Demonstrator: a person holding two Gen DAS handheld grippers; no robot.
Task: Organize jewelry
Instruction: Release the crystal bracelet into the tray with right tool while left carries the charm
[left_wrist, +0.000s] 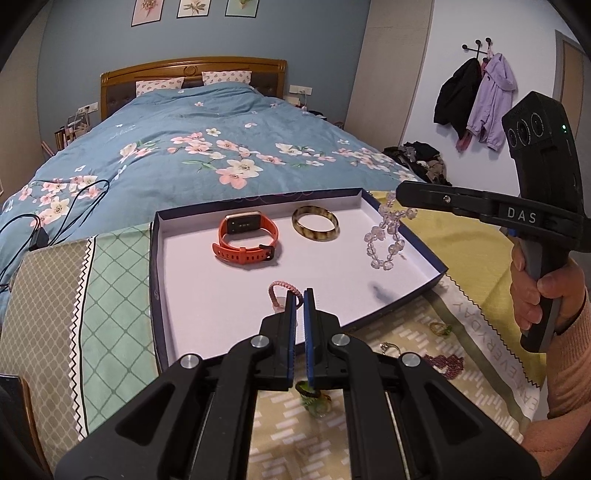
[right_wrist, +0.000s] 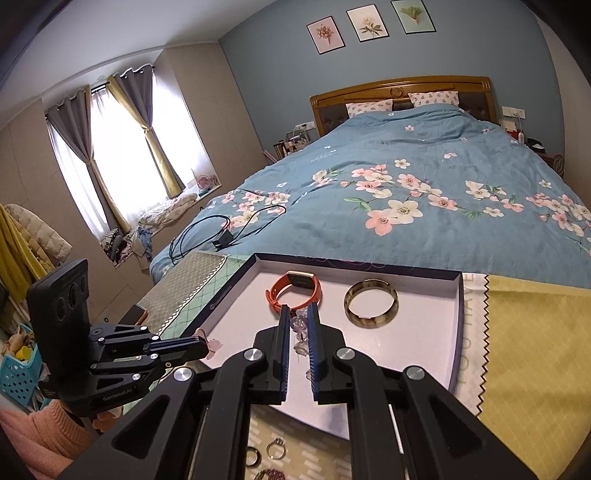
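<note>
Faceted clear bead bracelet (left_wrist: 386, 236) dangles above smooth oval bangle (left_wrist: 315, 223)

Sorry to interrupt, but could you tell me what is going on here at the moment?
A person with a gripper in each hand is sorting jewelry into a shallow white-lined box lid at the foot of a bed. The right gripper holds a clear crystal bead bracelet dangling over the lid; the left gripper pinches a pink braided cord bracelet. An orange smartwatch and amber bangle already lie inside.
</note>
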